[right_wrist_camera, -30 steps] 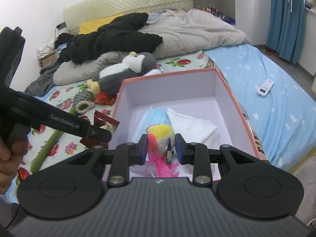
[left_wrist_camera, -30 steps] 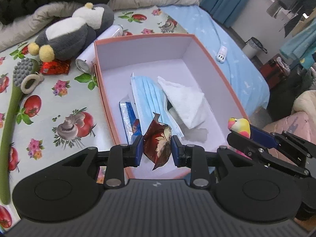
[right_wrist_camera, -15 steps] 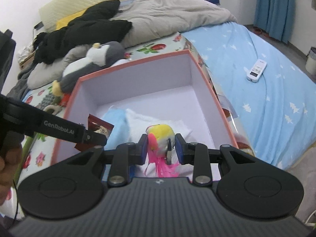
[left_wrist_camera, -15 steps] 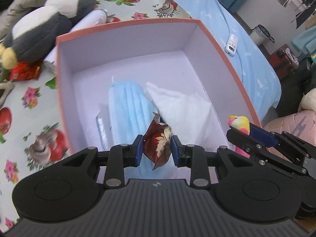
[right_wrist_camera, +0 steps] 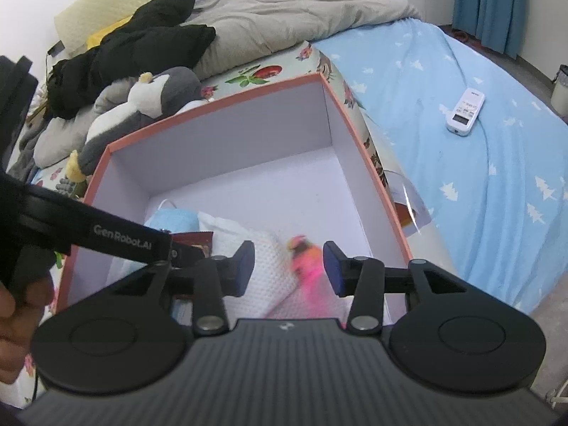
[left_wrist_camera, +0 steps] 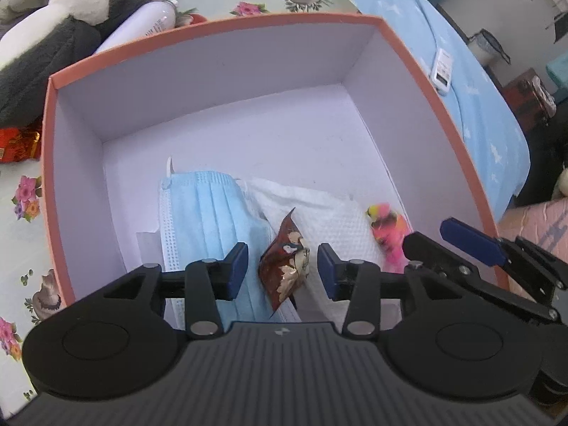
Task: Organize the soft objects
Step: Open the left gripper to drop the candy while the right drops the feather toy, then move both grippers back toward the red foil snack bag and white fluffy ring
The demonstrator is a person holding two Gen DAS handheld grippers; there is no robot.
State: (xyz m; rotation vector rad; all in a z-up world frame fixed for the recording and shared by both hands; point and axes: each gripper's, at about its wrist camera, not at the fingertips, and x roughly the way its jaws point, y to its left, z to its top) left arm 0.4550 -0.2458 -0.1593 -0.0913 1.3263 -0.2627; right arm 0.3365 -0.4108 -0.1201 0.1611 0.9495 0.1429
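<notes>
Left wrist view: my jaws are opening on both grippers; I let snack packet [left_wrist_camera: 285, 261] and pink-yellow toy [left_wrist_camera: 385, 234] drop clear into box [left_wrist_camera: 220, 32].

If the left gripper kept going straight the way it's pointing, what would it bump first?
Probably the brown snack packet, loose between the opening fingers of the left gripper, just above the blue face mask; depth is unclear.

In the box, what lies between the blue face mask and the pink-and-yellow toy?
The white cloth, with the brown snack packet over its near-left edge, fills the stretch between the blue face mask and the pink-and-yellow toy; the left wrist view shows it best.
</notes>
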